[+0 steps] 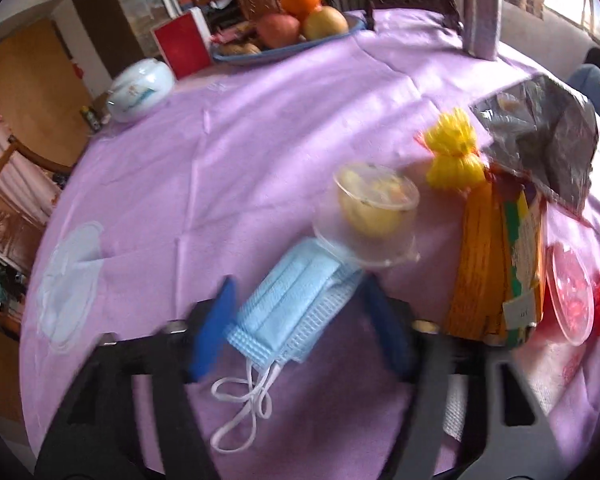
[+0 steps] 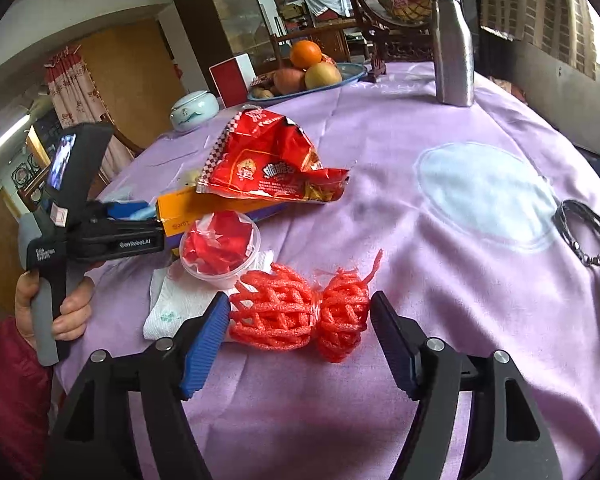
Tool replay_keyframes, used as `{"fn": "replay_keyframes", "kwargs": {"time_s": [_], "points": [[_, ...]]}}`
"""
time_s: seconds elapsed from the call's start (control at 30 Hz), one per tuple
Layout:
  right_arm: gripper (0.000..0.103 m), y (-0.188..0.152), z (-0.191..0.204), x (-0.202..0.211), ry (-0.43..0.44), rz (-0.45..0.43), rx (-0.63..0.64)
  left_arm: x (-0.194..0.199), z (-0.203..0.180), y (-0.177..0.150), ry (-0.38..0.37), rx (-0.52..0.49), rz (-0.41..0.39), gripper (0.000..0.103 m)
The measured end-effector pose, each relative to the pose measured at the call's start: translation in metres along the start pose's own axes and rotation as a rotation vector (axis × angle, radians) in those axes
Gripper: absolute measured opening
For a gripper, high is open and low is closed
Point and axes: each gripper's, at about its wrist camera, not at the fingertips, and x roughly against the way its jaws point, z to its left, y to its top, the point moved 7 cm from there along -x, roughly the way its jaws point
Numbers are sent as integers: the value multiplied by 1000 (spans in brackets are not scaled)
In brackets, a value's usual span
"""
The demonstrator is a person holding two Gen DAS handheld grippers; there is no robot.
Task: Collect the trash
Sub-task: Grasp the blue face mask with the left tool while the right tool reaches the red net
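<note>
L claw (image 1: pixel 300 316) gapes w/ a pleated pale-blue paper face mask (image 1: pixel 288 304) between its blue ribbed pads (image 1: pixel 214 336), not pinched yet. Best close across the folded body, not the loose white ear loops (image 1: pixel 248 404).

R claw (image 2: pixel 300 336) also spread, straddling a springy red foam fruit net (image 2: pixel 300 316) on the soft lilac tablecloth (image 2: pixel 400 132); squeeze at its cinched waist.

Beyond: clear plastic cup w/ yellow scraps (image 1: pixel 374 212), crinkly red snack bag (image 2: pixel 272 160).

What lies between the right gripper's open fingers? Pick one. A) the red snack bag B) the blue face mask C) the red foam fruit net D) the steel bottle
C: in the right wrist view the right gripper is open with the red foam fruit net lying on the purple tablecloth between its fingers, not yet clamped.
</note>
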Motion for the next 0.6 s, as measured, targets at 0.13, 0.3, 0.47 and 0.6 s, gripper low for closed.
{"fn": "replay_keyframes", "kwargs": {"time_s": [0.13, 0.3, 0.47, 0.6], "points": [[73, -1, -7, -3, 28, 20, -52, 18, 10, -17, -33, 79, -20, 28], [74, -1, -6, -2, 31, 13, -51, 52, 37, -52, -49, 188, -66, 28], [78, -1, -5, -1, 29, 9, -43, 73, 54, -71, -44, 233, -87, 28], [79, -1, -8, -1, 38, 10, -65, 73, 50, -75, -69, 238, -87, 36]]}}
